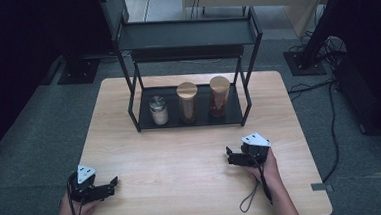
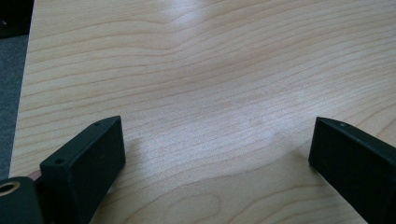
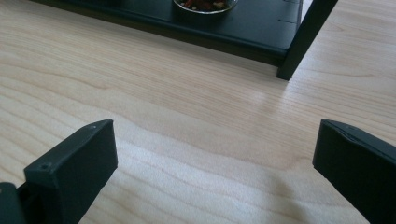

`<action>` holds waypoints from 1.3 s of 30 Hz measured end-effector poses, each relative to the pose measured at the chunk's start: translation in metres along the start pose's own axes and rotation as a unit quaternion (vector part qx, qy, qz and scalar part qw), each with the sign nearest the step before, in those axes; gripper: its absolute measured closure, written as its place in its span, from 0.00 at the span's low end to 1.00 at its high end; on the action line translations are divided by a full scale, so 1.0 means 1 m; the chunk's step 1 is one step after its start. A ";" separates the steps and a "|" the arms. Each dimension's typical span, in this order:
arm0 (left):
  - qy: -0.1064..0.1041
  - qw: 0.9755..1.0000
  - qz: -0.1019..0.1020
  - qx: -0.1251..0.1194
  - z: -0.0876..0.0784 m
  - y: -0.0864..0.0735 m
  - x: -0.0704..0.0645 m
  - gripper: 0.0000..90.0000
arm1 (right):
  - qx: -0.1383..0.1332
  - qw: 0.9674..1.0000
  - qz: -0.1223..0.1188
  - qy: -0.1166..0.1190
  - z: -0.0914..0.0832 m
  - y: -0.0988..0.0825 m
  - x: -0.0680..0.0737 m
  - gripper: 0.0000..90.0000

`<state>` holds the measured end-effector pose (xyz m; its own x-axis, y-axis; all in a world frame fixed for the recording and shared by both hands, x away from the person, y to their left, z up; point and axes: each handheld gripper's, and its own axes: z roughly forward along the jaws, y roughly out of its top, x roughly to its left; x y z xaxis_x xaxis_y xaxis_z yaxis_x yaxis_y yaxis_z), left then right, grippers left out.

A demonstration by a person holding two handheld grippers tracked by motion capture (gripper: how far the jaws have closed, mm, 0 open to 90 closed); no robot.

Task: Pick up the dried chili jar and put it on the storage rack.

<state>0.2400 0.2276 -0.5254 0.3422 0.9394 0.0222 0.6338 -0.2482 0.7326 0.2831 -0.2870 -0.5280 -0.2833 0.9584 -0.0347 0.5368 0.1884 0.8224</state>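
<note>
High view: three jars stand in a row on the bottom tier of the black rack [image 1: 131, 113], a short metal-lidded jar of white grains [image 1: 158, 111], a tall wooden-lidded jar [image 1: 187, 102] and a wooden-lidded jar of red contents [image 1: 219, 96] nearest the right gripper [image 1: 230, 155]; they look like glass, so probably rigid, smooth, breakable and moderately heavy, best taken around the mid-body below the lid. Left gripper view: the left gripper [image 2: 217, 140] has its fingers spread wide over bare counter [image 2: 210, 70], holding nothing. Right gripper view: fingers likewise spread and empty, facing the red jar's base at the rack's corner post [image 3: 303, 39].
</note>
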 end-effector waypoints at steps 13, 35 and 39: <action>0.000 1.000 0.000 0.000 0.000 0.000 0.000 0.04 | -0.005 1.000 0.006 -0.003 -0.017 -0.012 -0.006 0.00; 0.001 1.000 0.000 0.000 0.000 0.000 0.000 0.04 | -0.012 0.999 0.022 -0.024 -0.057 -0.043 -0.029 0.00; 0.001 1.000 -0.001 0.000 0.000 0.000 0.000 0.04 | -0.013 0.999 0.027 -0.032 -0.067 -0.050 -0.036 0.00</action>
<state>0.2400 0.2276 -0.5254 0.3392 0.9404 0.0231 0.6345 -0.2468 0.7325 0.2133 -0.3450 -0.5298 -0.2035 0.9787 -0.0255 0.5280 0.1317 0.8389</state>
